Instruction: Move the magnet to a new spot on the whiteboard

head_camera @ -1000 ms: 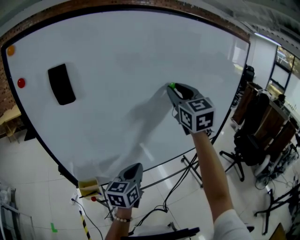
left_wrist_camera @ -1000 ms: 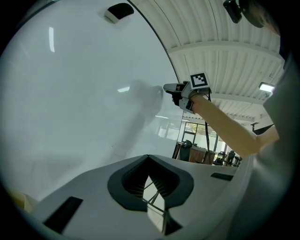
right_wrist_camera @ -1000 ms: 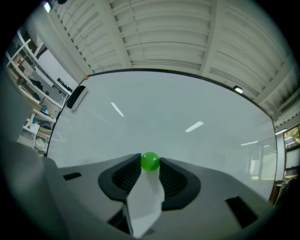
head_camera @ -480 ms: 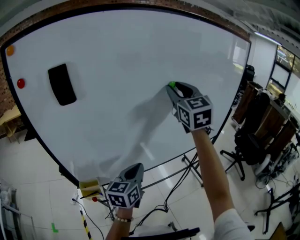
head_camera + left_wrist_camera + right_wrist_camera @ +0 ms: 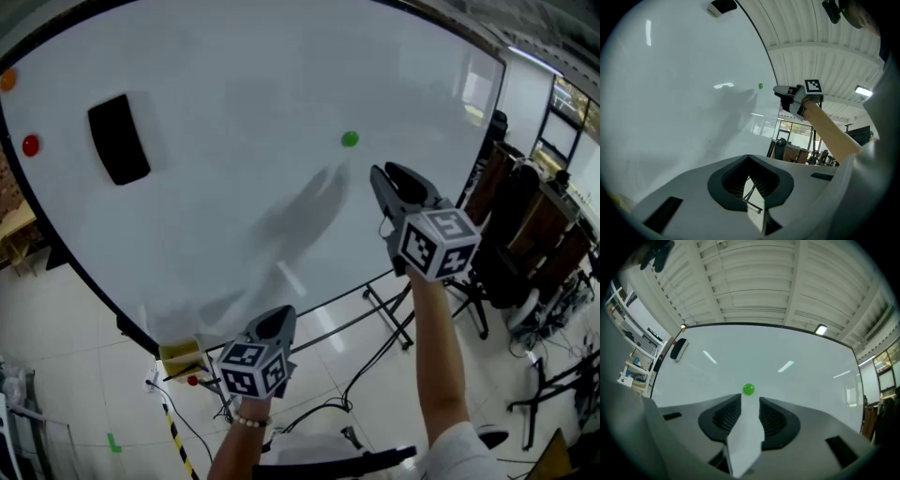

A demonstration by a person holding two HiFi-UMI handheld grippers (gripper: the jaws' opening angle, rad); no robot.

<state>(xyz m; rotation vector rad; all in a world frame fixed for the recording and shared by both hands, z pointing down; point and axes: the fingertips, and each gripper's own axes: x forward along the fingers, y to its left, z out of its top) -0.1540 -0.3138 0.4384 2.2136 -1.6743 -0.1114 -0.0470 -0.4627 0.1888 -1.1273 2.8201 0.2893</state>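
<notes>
We list one green magnet (image 5: 350, 139) on the whiteboard (image 5: 234, 84); right tongs (image 5: 385, 173) near it, parted, holding nothing; left tongs (image 5: 277, 317) well below it, pinched together.

Green magnet (image 5: 350, 139), white whiteboard (image 5: 234, 84), black eraser (image 5: 119, 139), red magnet (image 5: 31, 145), orange magnet (image 5: 7, 82)

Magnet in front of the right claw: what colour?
Green. The magnet shows best in the right gripper view.

The whiteboard (image 5: 234, 75) and orange magnet (image 5: 6, 81) run off the head view's edge.
</notes>
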